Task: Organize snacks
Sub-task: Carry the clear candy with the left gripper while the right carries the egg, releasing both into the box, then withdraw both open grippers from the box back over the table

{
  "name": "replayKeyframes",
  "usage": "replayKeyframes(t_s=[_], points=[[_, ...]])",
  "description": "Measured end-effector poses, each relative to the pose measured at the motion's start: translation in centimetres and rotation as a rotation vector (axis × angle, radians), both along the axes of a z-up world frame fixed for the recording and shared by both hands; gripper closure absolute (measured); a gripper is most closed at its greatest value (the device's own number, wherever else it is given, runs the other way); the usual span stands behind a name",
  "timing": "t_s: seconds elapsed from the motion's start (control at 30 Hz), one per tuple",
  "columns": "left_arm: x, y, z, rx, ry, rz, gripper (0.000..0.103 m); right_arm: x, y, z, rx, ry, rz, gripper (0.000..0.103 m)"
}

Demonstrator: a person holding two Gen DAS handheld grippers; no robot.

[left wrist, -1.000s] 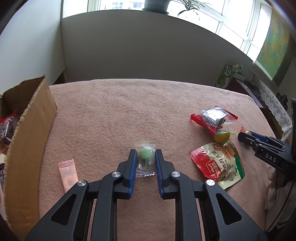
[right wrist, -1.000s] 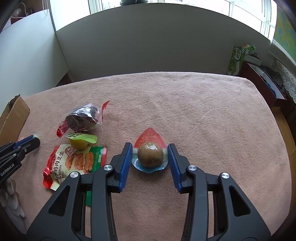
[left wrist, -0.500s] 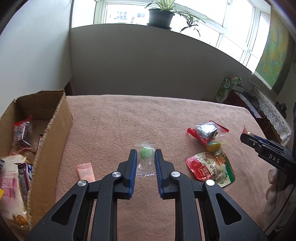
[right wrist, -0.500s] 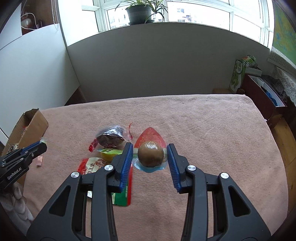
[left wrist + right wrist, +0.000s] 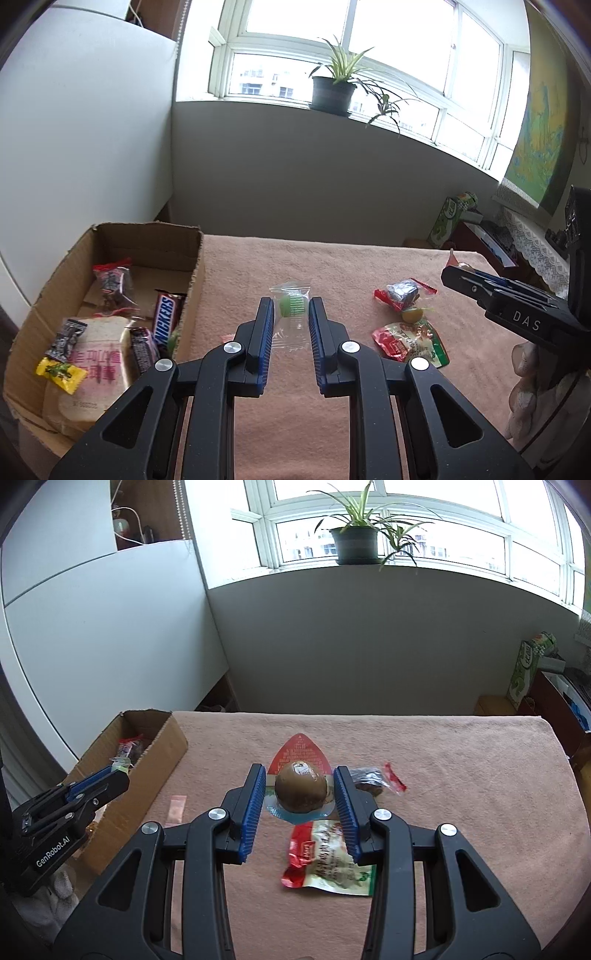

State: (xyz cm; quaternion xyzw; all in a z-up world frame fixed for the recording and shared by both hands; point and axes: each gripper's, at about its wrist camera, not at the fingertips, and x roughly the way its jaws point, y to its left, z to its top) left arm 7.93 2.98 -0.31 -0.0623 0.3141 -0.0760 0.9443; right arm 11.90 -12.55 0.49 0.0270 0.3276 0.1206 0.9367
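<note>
Cardboard box [image 5: 110,295] lies left of both grippers. Left gripper [image 5: 291,314], nearer the box, pinches a clear candy packet [image 5: 291,319]; right gripper [image 5: 300,788], farther right of it, clamps a packed brown egg [image 5: 301,790] above the cloth.

The left gripper [image 5: 291,317] is clamped on a small clear packet, angled downward. The right gripper [image 5: 300,788] pinches a wrapped egg, angled downward too.
</note>
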Motion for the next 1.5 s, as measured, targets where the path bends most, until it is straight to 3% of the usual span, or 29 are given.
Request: replayKeyframes(t_s=[0.43,0.67,0.93,1.0,1.07,1.1,1.17,1.3,1.5], points=[[-1.5,8.1,0.7,-0.04,-0.044,0.176,0.086,-1.5,10.1,-0.9,0.007,0.012,0.217,0.063],[-2.0,11.8,-0.4,-0.041,-0.017,0.261,0.086,-3.6,16.1,-1.8,-0.022,0.021,0.36,0.063],[-2.5,15.1,-1.3,-0.079,0.004,0.333,0.086,-5.0,21.2,-3.6,-0.081,0.039,0.445,0.061],[-2.7,15.7,-1.4,-0.083,0.007,0.347,0.085,-5.1,21.7,-4.0,-0.1,0.038,0.44,0.052],[-2.8,16.2,-1.6,-0.089,0.01,0.362,0.085,-5.4,21.6,-4.0,-0.101,0.019,0.431,0.031],[-2.8,16.4,-1.7,-0.095,0.011,0.371,0.084,-5.5,21.5,-4.0,-0.104,0.006,0.429,0.029],[-2.9,16.7,-1.8,-0.107,0.015,0.371,0.076,-5.8,21.3,-3.6,-0.119,-0.017,0.428,0.026],[-3.0,16.7,-1.5,-0.097,-0.006,0.376,0.045,-6.1,20.6,-3.1,-0.142,-0.057,0.416,0.014],[-2.8,16.0,-1.4,-0.071,-0.013,0.372,0.038,-6.4,19.2,-3.0,-0.176,-0.067,0.404,0.013]])
